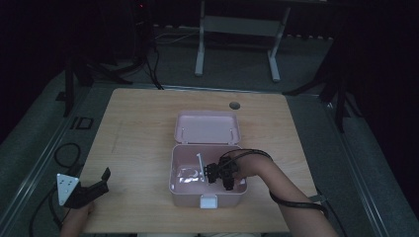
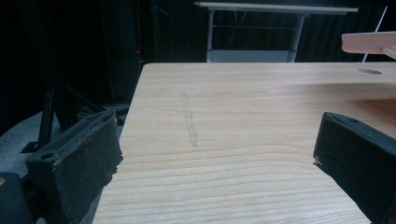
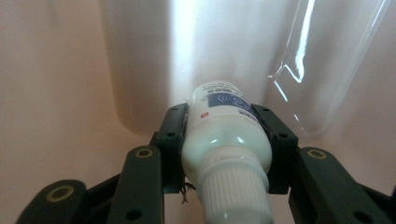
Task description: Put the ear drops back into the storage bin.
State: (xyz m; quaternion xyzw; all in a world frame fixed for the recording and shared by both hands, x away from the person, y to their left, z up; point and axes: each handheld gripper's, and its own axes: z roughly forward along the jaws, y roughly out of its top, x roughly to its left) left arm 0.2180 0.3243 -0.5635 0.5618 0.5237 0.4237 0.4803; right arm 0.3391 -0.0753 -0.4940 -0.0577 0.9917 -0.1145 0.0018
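Right gripper [image 3: 226,144] is clamping a white bottle [image 3: 224,140] inside the open pink box [image 1: 207,200], bottle's long axis running along the jaws, cap toward the hand; left gripper [image 2: 215,154], released, is idling well apart.

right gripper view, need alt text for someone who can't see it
The right gripper is shut on a white bottle with a ribbed cap and a blue label, held inside a pink box. Clear plastic glints at the upper right.

Pretty dim overall, room behind goes black. Counter [image 1: 138,128] is evenly lit; bottle [image 3: 224,140] close-up looks soft, with glare streaks on clear plastic [image 3: 303,60].
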